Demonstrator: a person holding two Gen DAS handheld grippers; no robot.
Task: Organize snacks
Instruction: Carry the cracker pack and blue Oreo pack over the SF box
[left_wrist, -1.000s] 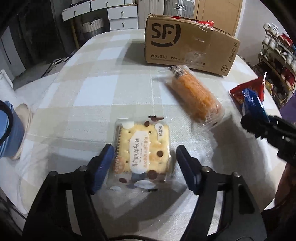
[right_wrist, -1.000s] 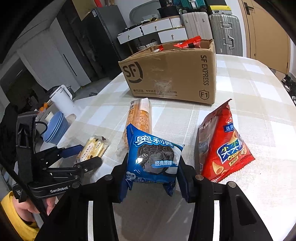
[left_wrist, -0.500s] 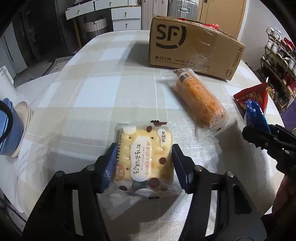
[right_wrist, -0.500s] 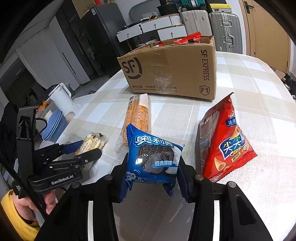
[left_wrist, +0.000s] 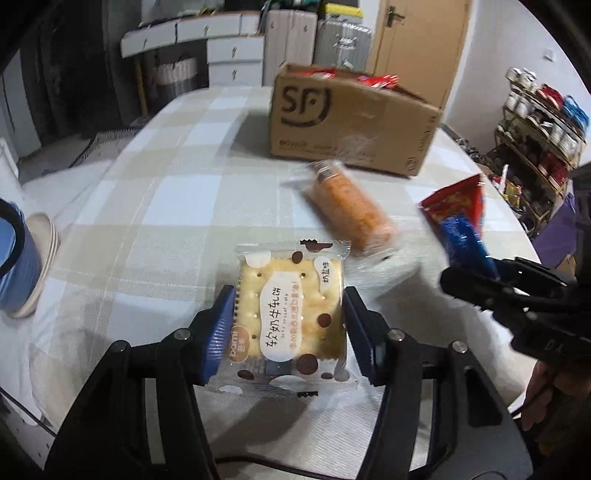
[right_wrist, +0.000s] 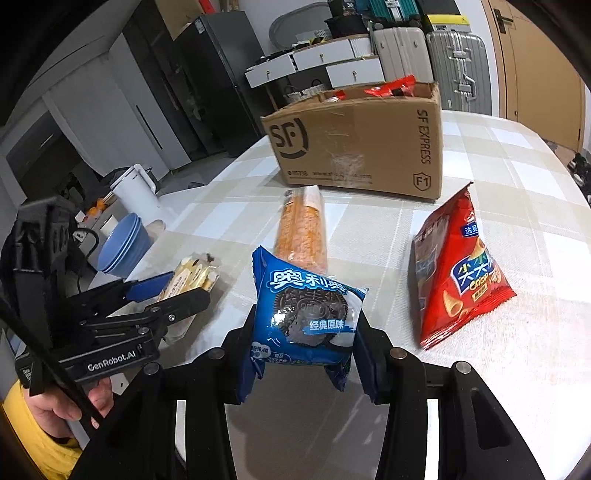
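My left gripper (left_wrist: 290, 325) is shut on a yellow cracker pack (left_wrist: 290, 310) and holds it above the checked table (left_wrist: 177, 192). It also shows in the right wrist view (right_wrist: 168, 291) with the cracker pack (right_wrist: 192, 275). My right gripper (right_wrist: 304, 343) is shut on a blue Oreo pack (right_wrist: 304, 317), which also shows in the left wrist view (left_wrist: 463, 240). An orange biscuit roll (right_wrist: 303, 229) and a red chip bag (right_wrist: 458, 273) lie on the table. An open SF cardboard box (right_wrist: 354, 144) with red packets inside stands at the back.
Stacked blue bowls (right_wrist: 122, 247) and a white kettle (right_wrist: 135, 192) stand at the table's left edge. A blue cup (left_wrist: 14, 258) sits at the left in the left wrist view. Suitcases (right_wrist: 454, 70) and drawers stand behind the table. A shelf (left_wrist: 535, 122) stands to the right.
My left gripper has closed on the cracker pack and lifted it off the table. My right gripper keeps hold of the Oreo pack and has barely moved.
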